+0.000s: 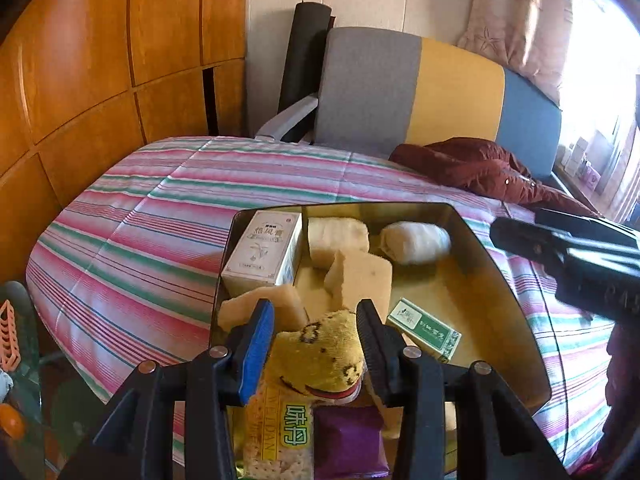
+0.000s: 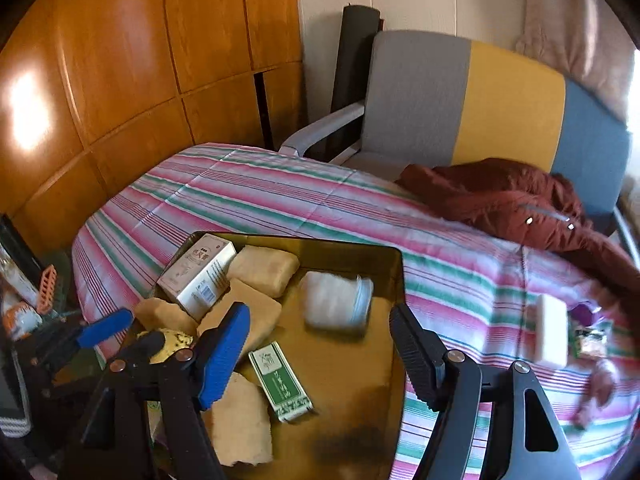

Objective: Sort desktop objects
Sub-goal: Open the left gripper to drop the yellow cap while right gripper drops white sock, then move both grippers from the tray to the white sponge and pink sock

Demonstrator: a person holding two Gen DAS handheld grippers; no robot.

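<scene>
**Sock hangs loose over the tray's near edge**

The left gripper point(image 1: 316, 332) stands apart around the yellow sock point(image 1: 320, 356), pads not pressing. The right gripper point(image 2: 320, 344) gapes empty above the tray point(image 2: 396, 280). The sock could snag a pad and miss the tray.

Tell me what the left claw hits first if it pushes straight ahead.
The yellow sock between the left claw fingers comes first, probably; just beyond lie the tan sponge blocks in the gold tray. Depth is uncertain.
</scene>
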